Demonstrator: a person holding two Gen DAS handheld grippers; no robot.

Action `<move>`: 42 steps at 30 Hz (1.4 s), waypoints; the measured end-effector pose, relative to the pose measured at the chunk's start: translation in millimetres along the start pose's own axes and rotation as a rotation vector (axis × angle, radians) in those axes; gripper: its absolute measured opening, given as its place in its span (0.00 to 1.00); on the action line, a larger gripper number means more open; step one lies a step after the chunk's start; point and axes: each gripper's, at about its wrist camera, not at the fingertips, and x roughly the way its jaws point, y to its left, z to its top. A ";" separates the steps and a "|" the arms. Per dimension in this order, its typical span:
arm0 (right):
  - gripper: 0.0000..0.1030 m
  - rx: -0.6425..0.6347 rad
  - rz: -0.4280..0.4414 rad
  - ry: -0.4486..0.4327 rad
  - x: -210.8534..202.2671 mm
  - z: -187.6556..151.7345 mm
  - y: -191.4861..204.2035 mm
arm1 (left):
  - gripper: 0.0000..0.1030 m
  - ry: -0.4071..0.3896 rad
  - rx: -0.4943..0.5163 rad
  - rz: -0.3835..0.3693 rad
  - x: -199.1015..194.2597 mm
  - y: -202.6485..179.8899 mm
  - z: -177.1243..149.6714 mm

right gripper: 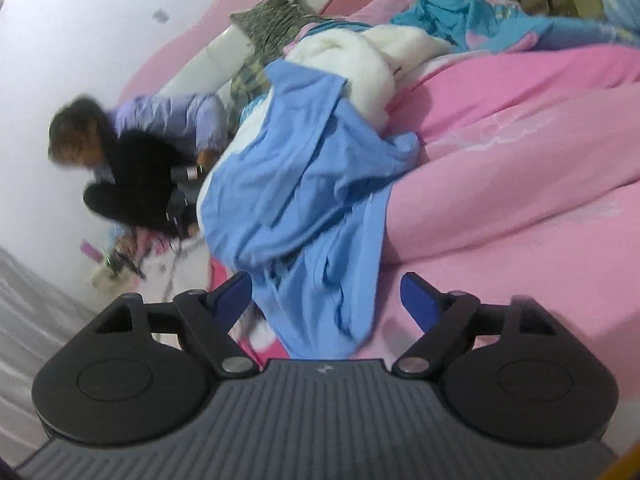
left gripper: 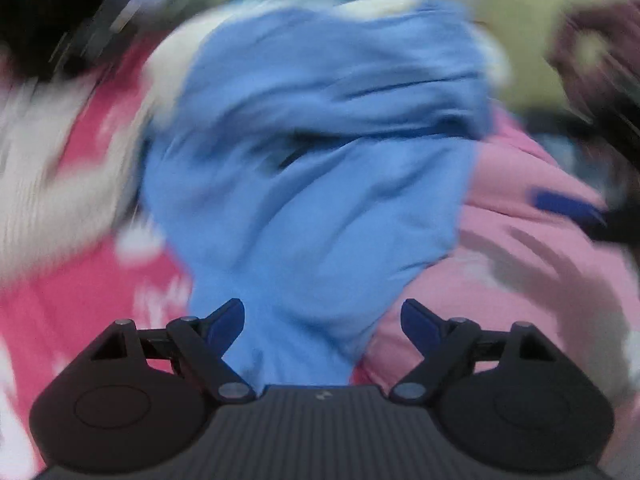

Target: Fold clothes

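Note:
A crumpled light-blue garment [left gripper: 320, 160] lies heaped on the pink bed cover [left gripper: 520, 272]; the left wrist view is badly blurred. My left gripper [left gripper: 322, 324] is open just in front of it, and the garment's near end runs between the spread fingers without being pinched. In the right wrist view the same blue garment [right gripper: 296, 184] drapes over the edge of the pink bed cover [right gripper: 520, 160]. My right gripper [right gripper: 326, 298] is open too, and the garment's lower folds hang loose between its fingers.
A white fluffy blanket [right gripper: 360, 64] and teal cloth [right gripper: 452, 12] lie behind the garment, with a striped pillow [right gripper: 272, 28] at the headboard. A person [right gripper: 132, 160] crouches beside the bed at left. Hot-pink printed fabric [left gripper: 60, 308] and white knit [left gripper: 32, 200] lie left of the garment.

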 end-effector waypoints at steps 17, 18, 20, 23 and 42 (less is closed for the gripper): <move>0.08 0.187 0.060 0.147 75.1 -7.0 -41.3 | 0.04 0.016 0.032 0.025 49.2 -33.7 23.7; 0.03 0.195 0.076 0.136 72.0 -8.0 -42.5 | 0.04 0.009 0.016 0.025 45.6 -33.7 25.9; 0.01 0.207 0.109 0.115 64.1 -9.8 -43.1 | 0.03 0.003 -0.010 0.031 34.5 -31.8 27.9; 0.01 0.193 0.171 0.105 50.1 -12.2 -34.2 | 0.03 -0.018 -0.032 0.012 5.5 -31.1 27.1; 0.01 0.014 0.557 0.154 -160.2 -118.2 110.9 | 0.02 -0.206 -0.187 -0.015 -314.7 -3.6 -17.2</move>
